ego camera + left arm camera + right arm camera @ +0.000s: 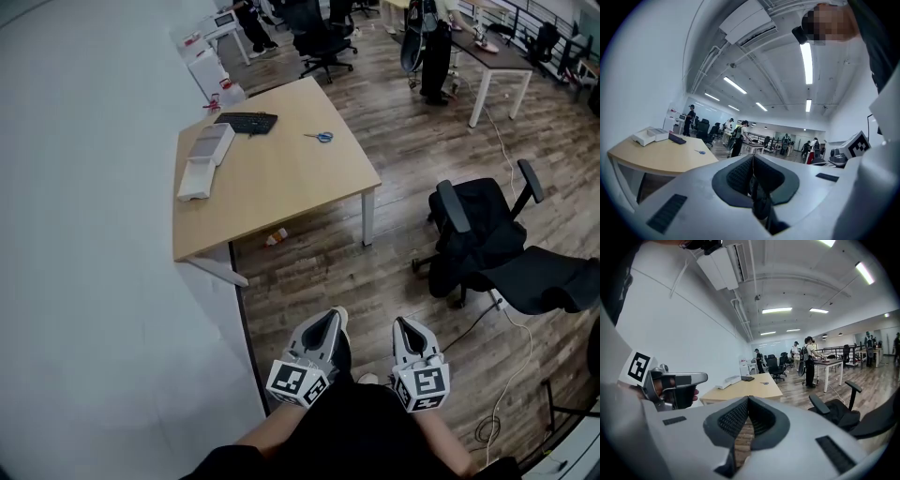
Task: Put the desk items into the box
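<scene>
Left gripper (333, 317) and right gripper (401, 324) sit closed, empty; scissors (322, 137) at twelve o'clock look light, slippery: pinch the handles.

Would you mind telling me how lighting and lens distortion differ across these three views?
Head view: even, soft light, the desk sharp, little distortion. Left gripper view: strong fisheye, black corners, a ceiling light blown out to white. Right gripper view: same fisheye and dark rim, the chair sharp.
</scene>
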A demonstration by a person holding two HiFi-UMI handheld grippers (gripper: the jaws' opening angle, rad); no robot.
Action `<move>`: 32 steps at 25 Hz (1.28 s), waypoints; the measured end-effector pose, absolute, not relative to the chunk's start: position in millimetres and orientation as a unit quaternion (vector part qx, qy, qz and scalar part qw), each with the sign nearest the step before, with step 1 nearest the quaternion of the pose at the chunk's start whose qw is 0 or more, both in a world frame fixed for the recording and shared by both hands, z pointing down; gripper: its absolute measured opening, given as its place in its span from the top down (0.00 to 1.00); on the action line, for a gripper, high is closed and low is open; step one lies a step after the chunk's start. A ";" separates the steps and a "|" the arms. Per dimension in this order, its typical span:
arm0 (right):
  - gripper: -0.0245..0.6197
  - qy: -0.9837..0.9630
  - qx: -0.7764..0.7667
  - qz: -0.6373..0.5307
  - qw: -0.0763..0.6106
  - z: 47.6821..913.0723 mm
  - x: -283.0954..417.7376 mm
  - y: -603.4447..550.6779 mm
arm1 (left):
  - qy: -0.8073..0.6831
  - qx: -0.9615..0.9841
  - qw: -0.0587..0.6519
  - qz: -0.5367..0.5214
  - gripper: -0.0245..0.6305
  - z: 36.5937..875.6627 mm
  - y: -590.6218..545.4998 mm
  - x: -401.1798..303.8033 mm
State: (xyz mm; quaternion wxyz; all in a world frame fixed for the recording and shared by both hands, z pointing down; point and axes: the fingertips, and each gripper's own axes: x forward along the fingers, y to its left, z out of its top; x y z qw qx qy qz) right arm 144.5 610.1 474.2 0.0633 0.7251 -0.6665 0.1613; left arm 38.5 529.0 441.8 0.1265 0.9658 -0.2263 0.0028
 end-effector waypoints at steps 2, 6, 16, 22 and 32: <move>0.87 -0.668 0.722 0.164 0.073 479.0 150.9 596.3 | -0.221 0.967 0.130 0.003 0.94 445.9 510.2 48.7; 0.87 -0.671 0.716 0.172 0.087 485.4 164.1 556.8 | -0.230 0.965 0.130 0.004 0.94 454.6 465.7 59.5; 0.87 -0.675 0.709 0.163 0.121 476.7 185.8 405.2 | -0.235 0.954 0.185 -0.002 0.94 470.4 326.0 71.9; 0.87 -0.679 0.703 0.169 0.127 473.0 190.9 330.9 | -0.221 0.963 0.154 0.009 0.94 463.6 257.4 79.5; 0.87 -0.662 0.707 0.201 0.144 499.2 188.5 273.8 | -0.226 0.965 0.136 -0.002 0.94 463.0 184.8 68.8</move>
